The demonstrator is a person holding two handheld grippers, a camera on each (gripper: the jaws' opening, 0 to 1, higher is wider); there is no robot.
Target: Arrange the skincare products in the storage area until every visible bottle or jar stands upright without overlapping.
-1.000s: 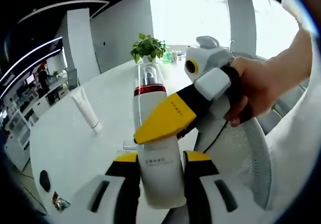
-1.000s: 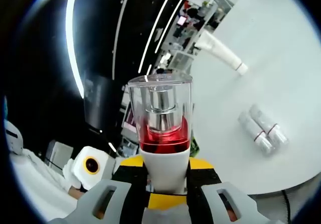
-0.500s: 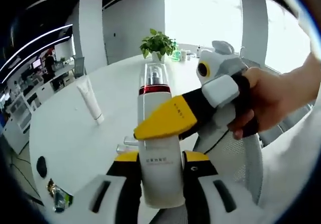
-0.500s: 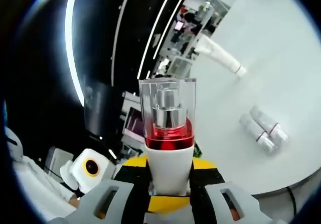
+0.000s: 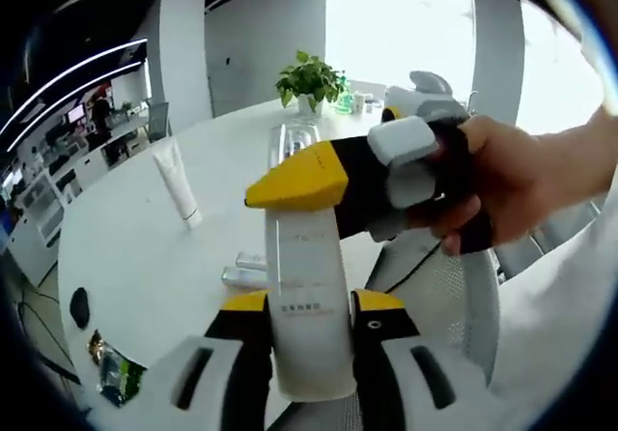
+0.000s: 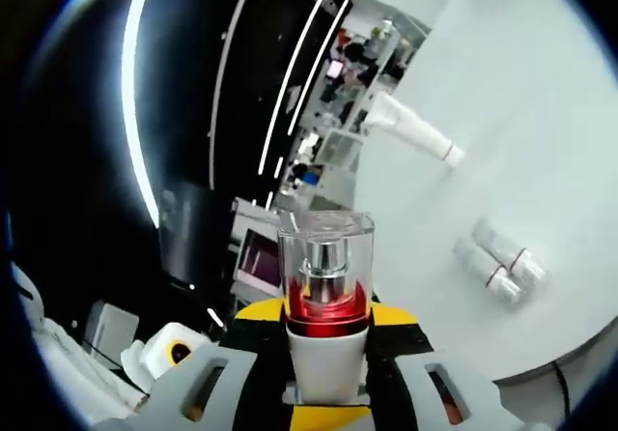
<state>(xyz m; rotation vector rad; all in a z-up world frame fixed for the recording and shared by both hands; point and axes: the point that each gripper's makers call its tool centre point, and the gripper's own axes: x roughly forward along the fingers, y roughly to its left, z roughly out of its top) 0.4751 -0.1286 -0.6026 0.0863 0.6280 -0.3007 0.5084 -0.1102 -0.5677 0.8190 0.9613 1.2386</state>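
A white pump bottle with a clear cap and a red band is held in the air over the round white table. My left gripper is shut on its lower body. My right gripper is shut on its neck just under the red band. In the left gripper view the right gripper crosses the bottle from the right, held by a hand, and hides the red band. A white tube and two small bottles lie flat on the table.
A potted plant and small items stand at the table's far side. A dark puck and a foil packet lie near the table's near edge. A mesh chair stands to the right.
My right gripper has slid along the bottle toward the cap and now covers the red band in the left gripper view. Less of the bottle sticks out past its jaws.
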